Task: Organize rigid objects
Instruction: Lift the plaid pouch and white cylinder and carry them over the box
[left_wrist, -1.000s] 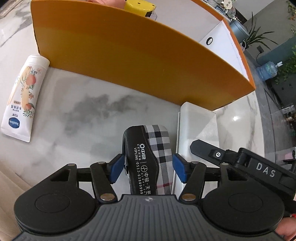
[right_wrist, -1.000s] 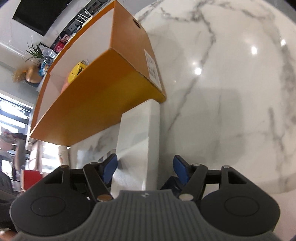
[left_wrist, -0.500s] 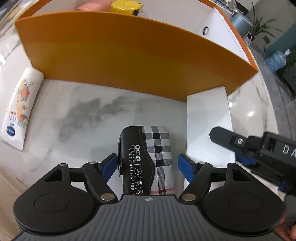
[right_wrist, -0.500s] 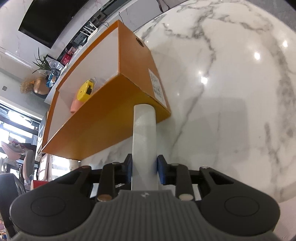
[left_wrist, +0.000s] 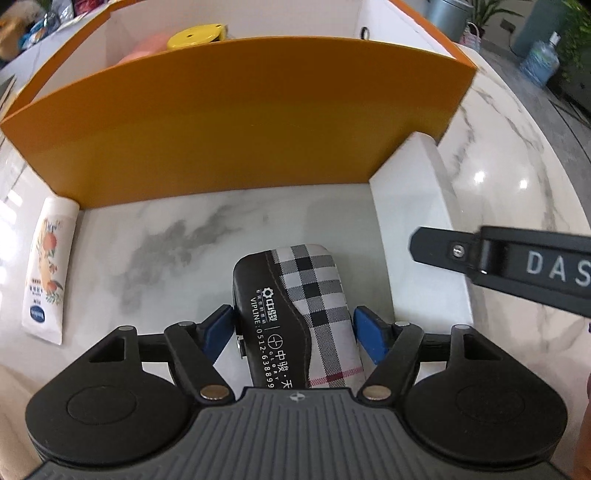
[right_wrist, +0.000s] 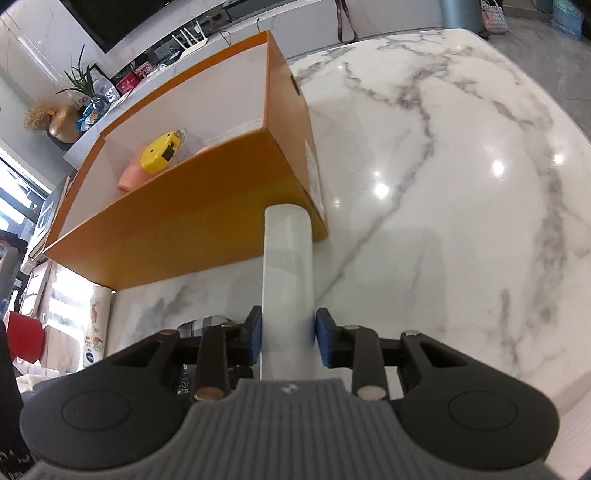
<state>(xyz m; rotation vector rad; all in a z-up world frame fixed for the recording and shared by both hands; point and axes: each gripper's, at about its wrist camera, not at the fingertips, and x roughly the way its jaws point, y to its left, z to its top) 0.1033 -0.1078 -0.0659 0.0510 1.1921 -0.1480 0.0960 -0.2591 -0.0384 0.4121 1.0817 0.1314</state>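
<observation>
a: left gripper (left_wrist: 293, 328) — jaws spread and closing a little, blue pads on either side of the plaid case (left_wrist: 295, 314). the left pad sits at the case's black edge; a thin gap shows at the right pad. no firm pinch.

b: and the case itself?

a: it lies on the marble table (left_wrist: 177, 236), long axis pointing toward the orange box (left_wrist: 236, 118). one side is black with white print, the other checked fabric.

b: right gripper?

a: right gripper (right_wrist: 288, 338) — blue pads pressed on both faces of a white slab (right_wrist: 288, 266), held edge-on; jaws easing open slightly, the slab between them and touched on both sides. the slab's far end reaches the near right corner of the box; contact there cannot be told.

b: contents of the box?

a: a yellow tape measure (right_wrist: 160, 155) resting against a pink item (right_wrist: 131, 175), both inside by the far left wall.

b: anything else on the table?

a: a white lotion tube (left_wrist: 48, 269) lying flat, left of the case, its top end just beside the box's near wall. in the left view the right gripper's black arm crosses above the slab.
</observation>
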